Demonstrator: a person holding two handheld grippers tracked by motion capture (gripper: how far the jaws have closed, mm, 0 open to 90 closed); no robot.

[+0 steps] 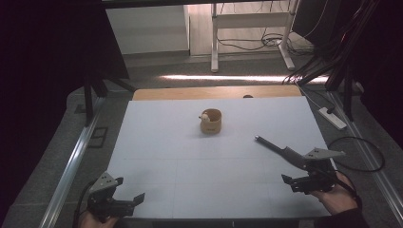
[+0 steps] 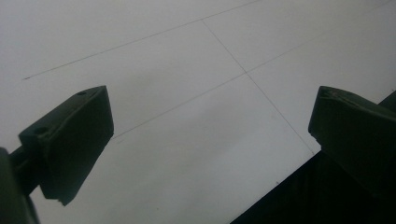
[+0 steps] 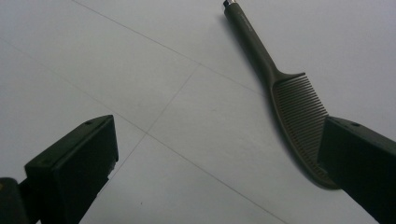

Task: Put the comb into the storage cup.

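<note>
1. The dark, flat plastic comb with a long tapering handle point(image 3: 280, 88) lies on the white table sheet point(image 1: 190, 156) at the person's right, handle tip pointing toward the table's middle. Its toothed end sits just beside the right gripper point(image 1: 304, 183), whose jaws stand spread with nothing between them; in the right gripper view one jaw overlaps the comb's toothed end, but I cannot tell whether it touches it.

2. The left gripper point(image 1: 121, 202) hovers over the near left corner of the sheet, jaws spread and empty, well apart from the comb.

3. A small tan round cup point(image 1: 211, 121) with a pale object at its rim stands near the table's middle, well apart from both grippers.

4. Likely risks: the comb lies flat and thin, so the jaws may scrape the sheet and skid it away rather than get under it. Closing on the teeth could bend them or let the comb pivot and slip out. A grip far from the middle may leave the long handle drooping.

5. The sheet is smooth, pale and faintly lined into squares, giving little friction. Beyond it a wooden table edge point(image 1: 214, 92) shows. The room is dim, with grey carpet, black stands, a white desk frame point(image 1: 247, 28) and loose cables point(image 1: 351, 152) on the floor.
</note>
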